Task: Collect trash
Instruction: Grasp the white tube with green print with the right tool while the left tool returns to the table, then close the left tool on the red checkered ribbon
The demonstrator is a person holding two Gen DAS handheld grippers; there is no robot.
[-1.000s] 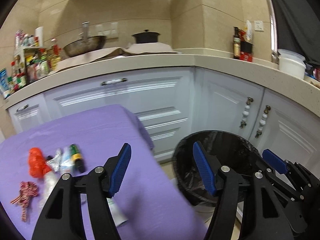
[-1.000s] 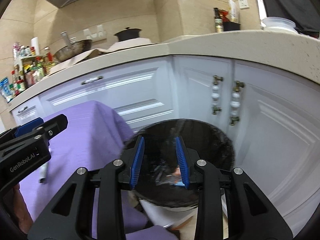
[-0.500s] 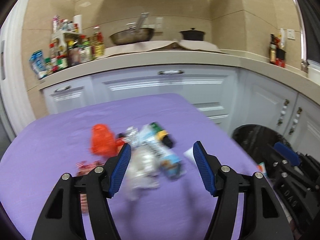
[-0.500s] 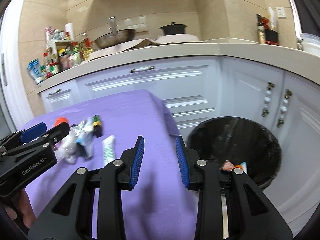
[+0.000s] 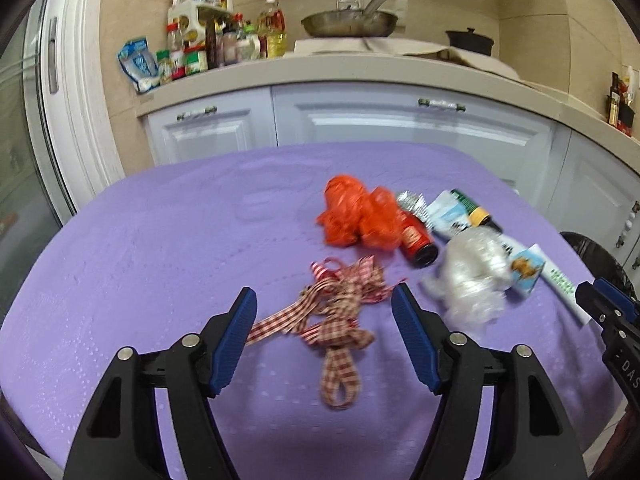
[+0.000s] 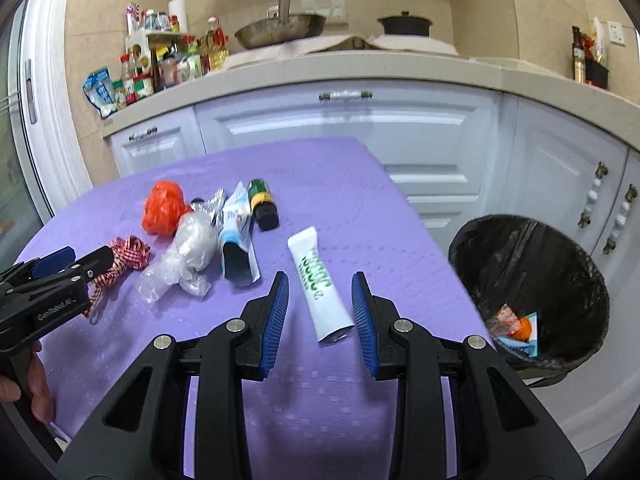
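Note:
Trash lies on a purple table (image 5: 160, 248). A red-checked ribbon (image 5: 336, 316) sits just beyond my left gripper (image 5: 324, 312), whose jaws are opening, with nothing pressed between them. An orange plastic bag (image 5: 356, 216), a small red bottle (image 5: 416, 240), a crumpled clear bag (image 5: 472, 276) and a blue-white wrapper (image 5: 448, 216) lie to the right. My right gripper (image 6: 320, 304) is open over a white tube with green print (image 6: 320, 284), pads apart from it. A black-lined bin (image 6: 532, 288) stands at the table's right, with scraps inside.
White cabinets (image 6: 360, 120) and a counter with bottles (image 6: 160, 64), a pan (image 6: 280, 28) and a black pot (image 6: 404, 24) run behind the table. A green-capped dark bottle (image 6: 262, 204) lies among the trash. A hand (image 6: 24, 392) holds the left gripper.
Both grippers swung left, away from the bin and over the table. The left one now faces the ribbon with wider jaws; the right one faces the white tube.

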